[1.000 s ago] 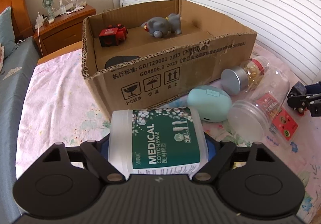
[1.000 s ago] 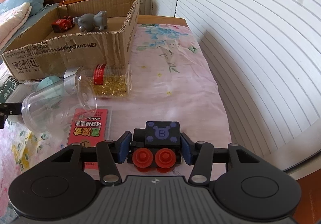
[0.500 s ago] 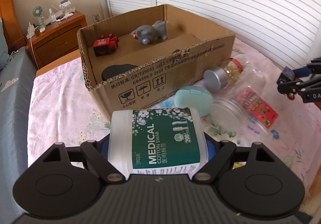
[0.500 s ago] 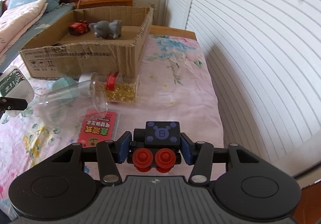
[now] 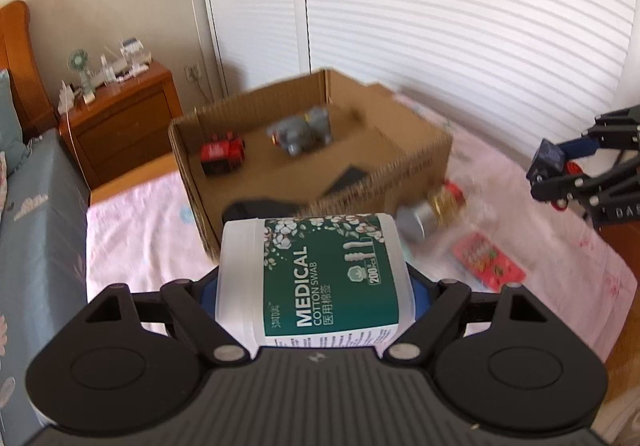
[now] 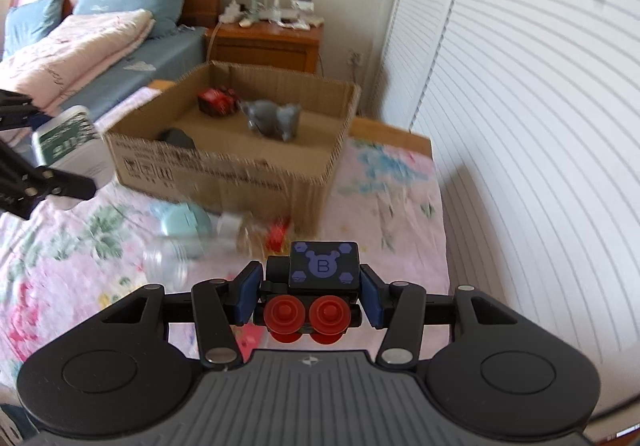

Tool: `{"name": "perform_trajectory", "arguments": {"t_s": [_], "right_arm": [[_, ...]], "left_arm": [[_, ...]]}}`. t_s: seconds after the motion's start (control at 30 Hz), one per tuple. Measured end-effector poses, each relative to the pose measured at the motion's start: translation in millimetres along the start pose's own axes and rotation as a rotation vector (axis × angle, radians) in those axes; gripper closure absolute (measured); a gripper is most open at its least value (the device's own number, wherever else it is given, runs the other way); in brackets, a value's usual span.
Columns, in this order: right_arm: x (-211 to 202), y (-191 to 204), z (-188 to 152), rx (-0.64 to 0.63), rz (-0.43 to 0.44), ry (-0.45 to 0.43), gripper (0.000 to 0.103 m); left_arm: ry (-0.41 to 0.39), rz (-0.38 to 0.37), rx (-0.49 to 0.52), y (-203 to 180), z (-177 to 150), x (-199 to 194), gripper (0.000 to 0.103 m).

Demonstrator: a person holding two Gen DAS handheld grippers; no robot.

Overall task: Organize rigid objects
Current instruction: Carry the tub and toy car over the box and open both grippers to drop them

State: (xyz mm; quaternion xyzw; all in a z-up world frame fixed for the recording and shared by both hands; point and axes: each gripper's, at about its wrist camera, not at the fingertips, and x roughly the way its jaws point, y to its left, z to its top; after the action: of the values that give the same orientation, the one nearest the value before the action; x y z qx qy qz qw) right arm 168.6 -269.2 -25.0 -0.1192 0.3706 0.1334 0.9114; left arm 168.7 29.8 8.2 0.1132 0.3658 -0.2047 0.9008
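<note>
My left gripper (image 5: pixel 314 292) is shut on a white cotton swab tub (image 5: pixel 320 278) with a green label, held in the air in front of the cardboard box (image 5: pixel 192 174). My right gripper (image 6: pixel 310 292) is shut on a black toy car (image 6: pixel 316 286) with red wheels and a purple top. The box (image 6: pixel 224 166) holds a red toy (image 6: pixel 216 101), a grey elephant toy (image 6: pixel 274 118) and a dark object (image 6: pixel 178 138). In the right wrist view the left gripper (image 6: pixel 60 162) and its tub (image 6: pixel 68 142) hang at the left edge; the right gripper (image 5: pixel 560 174) shows far right in the left wrist view.
On the pink floral sheet (image 6: pixel 60 258) before the box lie a mint case (image 6: pixel 184 220), a clear jar (image 6: pixel 168 262), a capsule bottle (image 5: pixel 436 206) and a red packet (image 5: pixel 488 262). A wooden nightstand (image 5: pixel 120 118) stands behind. White louvred doors (image 6: pixel 520 126) line the right.
Both grippers have risen with their loads, so the box and the things on the bed look lower and farther. The view has tilted a little. Both grips are unchanged.
</note>
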Motion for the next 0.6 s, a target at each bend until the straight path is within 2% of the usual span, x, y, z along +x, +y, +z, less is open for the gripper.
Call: {"name": "perform_trajectory", "arguments": {"t_s": [0.27, 0.6], "right_arm": [[-1, 2, 35, -0.038, 0.034, -0.060, 0.047], [16, -2, 72, -0.054, 0.056, -0.095, 0.047]], "left_arm": [[-0.048, 0.018, 0.035, 7, 44, 17, 0.020], [-0.002, 0.071, 0.023, 25, 90, 76, 0.019]]}}
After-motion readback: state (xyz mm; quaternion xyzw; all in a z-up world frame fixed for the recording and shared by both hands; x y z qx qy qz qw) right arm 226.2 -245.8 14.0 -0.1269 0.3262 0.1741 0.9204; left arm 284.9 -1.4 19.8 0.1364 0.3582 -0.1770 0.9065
